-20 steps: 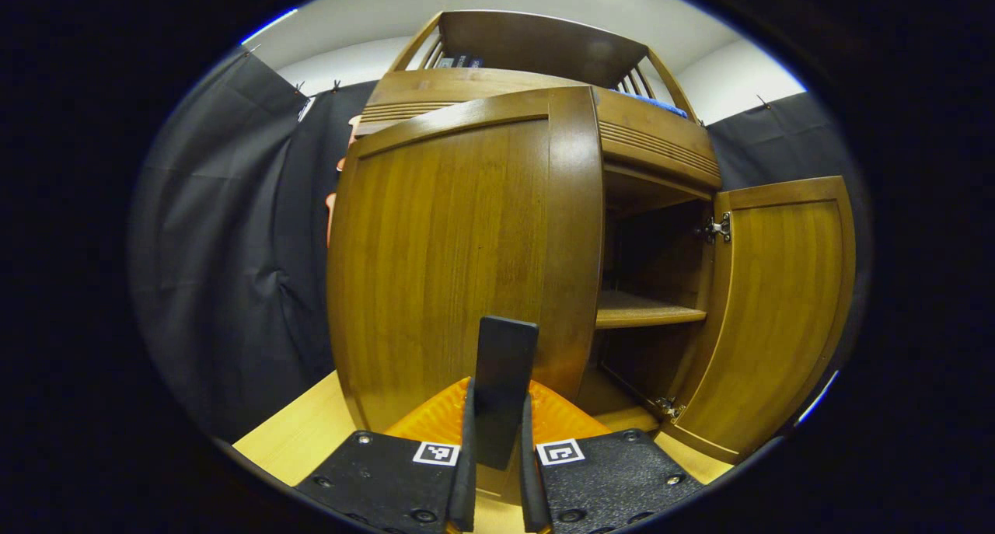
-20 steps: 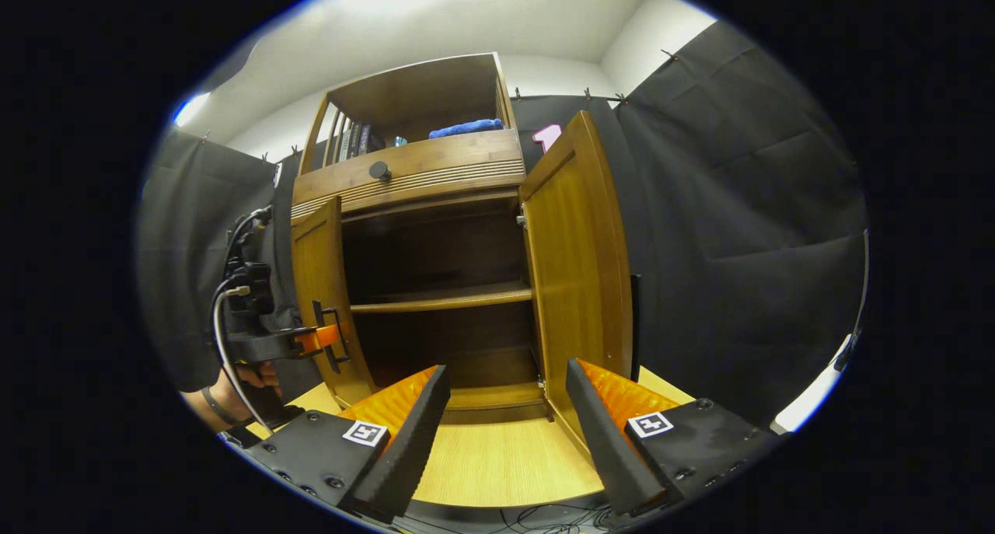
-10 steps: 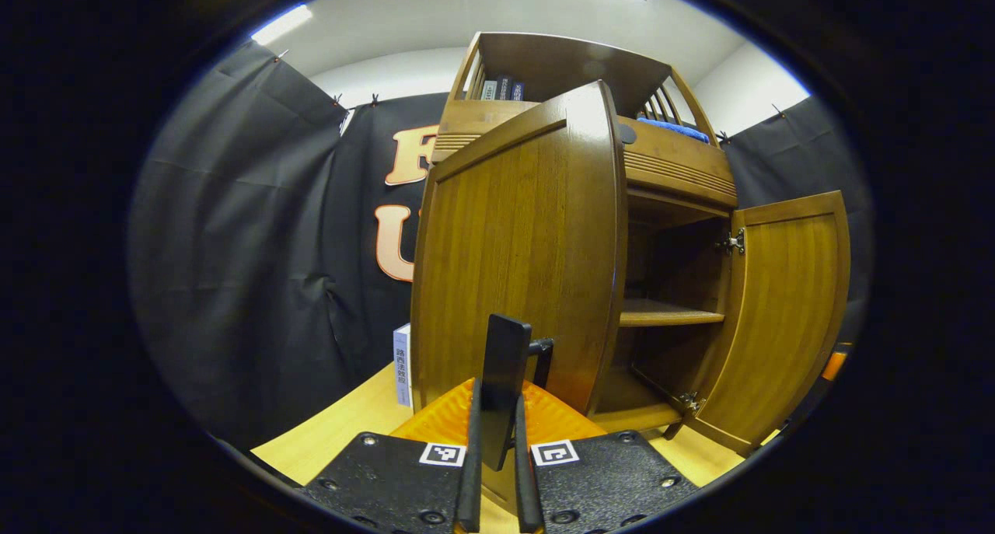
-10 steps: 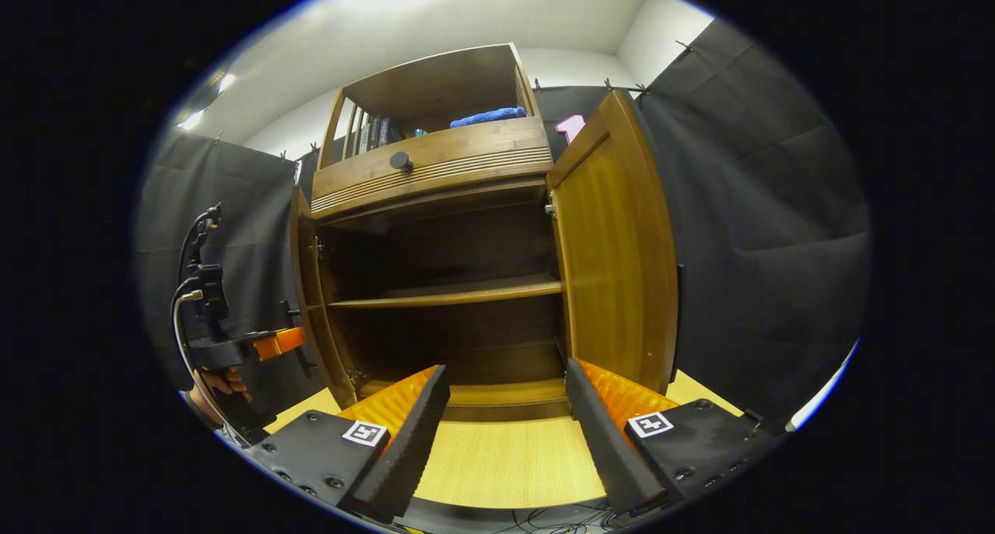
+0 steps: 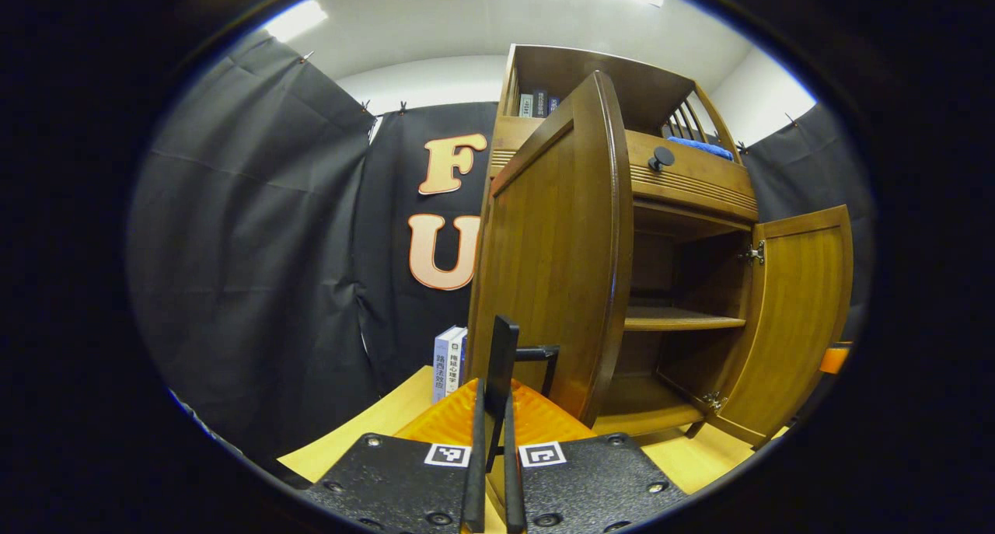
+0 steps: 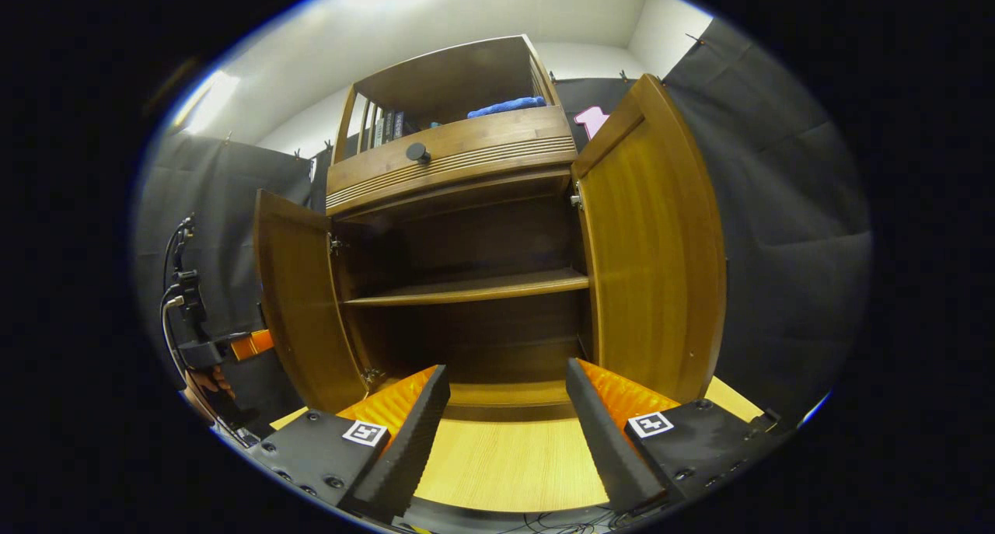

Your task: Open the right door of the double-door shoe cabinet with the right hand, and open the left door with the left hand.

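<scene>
The wooden shoe cabinet (image 6: 466,161) stands with both doors swung wide. In the left gripper view the left door (image 5: 556,239) is seen nearly edge-on. Its black bar handle (image 5: 502,347) sits between the fingers of my left gripper (image 5: 492,402), which is shut on it. The right door (image 5: 793,316) hangs open farther off. In the right gripper view my right gripper (image 6: 507,372) is open and holds nothing, facing the cabinet's dark inside between the left door (image 6: 291,301) and the right door (image 6: 653,246). The left gripper (image 6: 233,346) and a hand (image 6: 204,380) appear beyond the left door.
A shelf (image 6: 466,289) divides the cabinet's inside. Above it is a drawer with a black knob (image 6: 417,153), then an open top with books and a blue cloth (image 6: 509,105). Two books (image 5: 449,363) stand beside the cabinet on the light wooden table (image 6: 505,464). Black cloth walls surround everything.
The left door has swung from partly open to wide open, my left gripper travelling outward with its handle. The right gripper has stayed open, drawing a little closer to the cabinet.
</scene>
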A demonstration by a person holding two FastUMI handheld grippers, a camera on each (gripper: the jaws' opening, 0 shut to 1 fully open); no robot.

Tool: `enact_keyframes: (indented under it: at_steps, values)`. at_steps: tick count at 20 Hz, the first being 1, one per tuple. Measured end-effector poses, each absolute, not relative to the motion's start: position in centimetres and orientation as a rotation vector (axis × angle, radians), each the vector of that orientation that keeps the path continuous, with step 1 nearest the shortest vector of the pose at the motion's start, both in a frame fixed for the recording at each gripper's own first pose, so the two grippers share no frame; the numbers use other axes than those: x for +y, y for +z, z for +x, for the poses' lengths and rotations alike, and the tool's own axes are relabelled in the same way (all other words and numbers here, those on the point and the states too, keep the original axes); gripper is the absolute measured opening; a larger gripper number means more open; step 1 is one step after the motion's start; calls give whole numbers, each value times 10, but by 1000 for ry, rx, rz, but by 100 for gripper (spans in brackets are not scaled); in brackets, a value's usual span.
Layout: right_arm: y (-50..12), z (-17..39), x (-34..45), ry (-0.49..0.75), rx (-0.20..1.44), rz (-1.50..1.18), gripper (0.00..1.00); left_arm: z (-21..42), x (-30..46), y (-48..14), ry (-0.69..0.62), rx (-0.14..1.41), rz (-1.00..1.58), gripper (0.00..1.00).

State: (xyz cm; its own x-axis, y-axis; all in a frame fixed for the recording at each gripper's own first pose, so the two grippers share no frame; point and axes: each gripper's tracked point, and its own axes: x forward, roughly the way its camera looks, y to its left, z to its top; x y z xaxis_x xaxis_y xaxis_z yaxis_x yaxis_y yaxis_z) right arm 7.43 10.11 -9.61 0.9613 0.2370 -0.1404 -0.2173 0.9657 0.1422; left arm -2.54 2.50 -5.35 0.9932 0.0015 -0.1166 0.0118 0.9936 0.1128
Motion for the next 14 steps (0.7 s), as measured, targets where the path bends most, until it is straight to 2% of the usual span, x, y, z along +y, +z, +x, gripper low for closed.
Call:
enact_keyframes:
  at_steps: [1, 4, 5, 6, 7, 9, 10, 11, 12, 13, 14]
  values:
    - [-96, 75, 103, 237, 158, 125, 97, -24, 32, -52, -12, 113, 114, 7]
    - [-97, 77, 111, 257, 168, 121, 88, -22, 49, -47, -37, 103, 73, 7]
    - [-97, 77, 111, 260, 170, 118, 88, -22, 57, -45, -37, 100, 56, 7]
    - [-96, 78, 111, 262, 171, 115, 97, -23, 67, -43, -36, 95, 37, 5]
    - [-96, 77, 111, 263, 170, 114, 90, -22, 72, -41, -51, 92, 22, 7]
    - [-95, 80, 114, 266, 172, 115, 94, -10, 76, -40, -90, 91, 11, 10]
    - [-95, 80, 115, 267, 174, 114, 95, -7, 78, -40, -108, 95, 16, 6]
    - [-94, 80, 115, 266, 174, 113, 97, -5, 80, -40, -124, 99, 22, 10]
    - [-94, 79, 115, 266, 174, 112, 100, -5, 80, -42, -139, 108, 25, 7]
    - [-93, 78, 116, 267, 175, 111, 100, -6, 79, -43, -168, 113, 17, 7]
    - [-94, 78, 116, 268, 176, 111, 94, -5, 77, -41, -191, 111, 4, 7]
